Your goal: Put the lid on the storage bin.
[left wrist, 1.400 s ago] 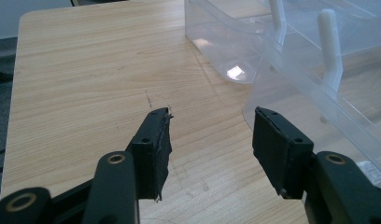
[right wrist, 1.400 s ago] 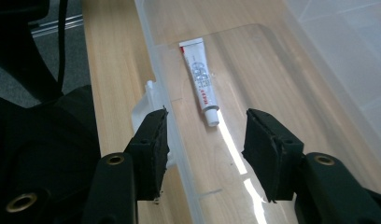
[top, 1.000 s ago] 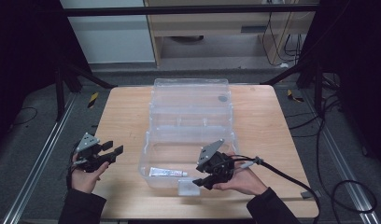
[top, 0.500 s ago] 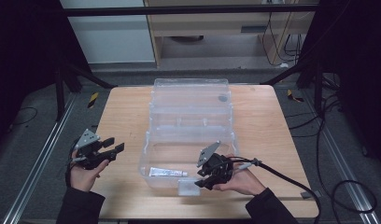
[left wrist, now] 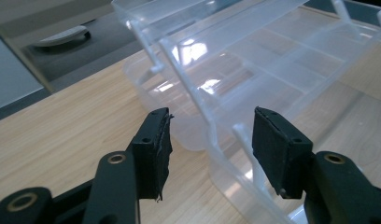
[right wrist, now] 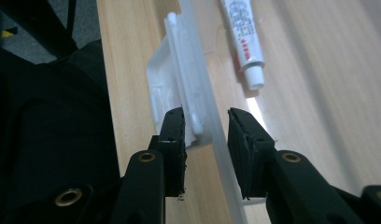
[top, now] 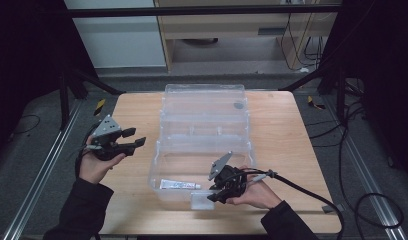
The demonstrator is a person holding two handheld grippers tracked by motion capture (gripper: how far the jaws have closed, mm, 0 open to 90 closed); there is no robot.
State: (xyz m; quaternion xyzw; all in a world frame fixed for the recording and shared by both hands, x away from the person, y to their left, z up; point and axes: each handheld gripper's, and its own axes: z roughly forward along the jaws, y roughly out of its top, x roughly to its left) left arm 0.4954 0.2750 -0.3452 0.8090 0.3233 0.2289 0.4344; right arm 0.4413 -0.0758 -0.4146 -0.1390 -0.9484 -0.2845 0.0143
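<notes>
- Left gripper (top: 134,140): jaws wide, empty, beside clear box (top: 204,107).
- Right gripper (right wrist: 205,135): jaws narrow, straddling box front wall by latch (right wrist: 167,88), not clamped.
- Tube (top: 179,184): lying inside box.

Our right gripper (right wrist: 206,151) holds its jaws parted astride the clear box's front wall (right wrist: 216,135), its latch (right wrist: 167,88) just beyond our left jaw, a white tube (right wrist: 242,39) ahead of the right.

Small white tube (right wrist: 243,42) with red print too blurred to read and far end cut off, small dark round object (top: 238,105) in clear plastic box (top: 202,107) too small to identify
</notes>
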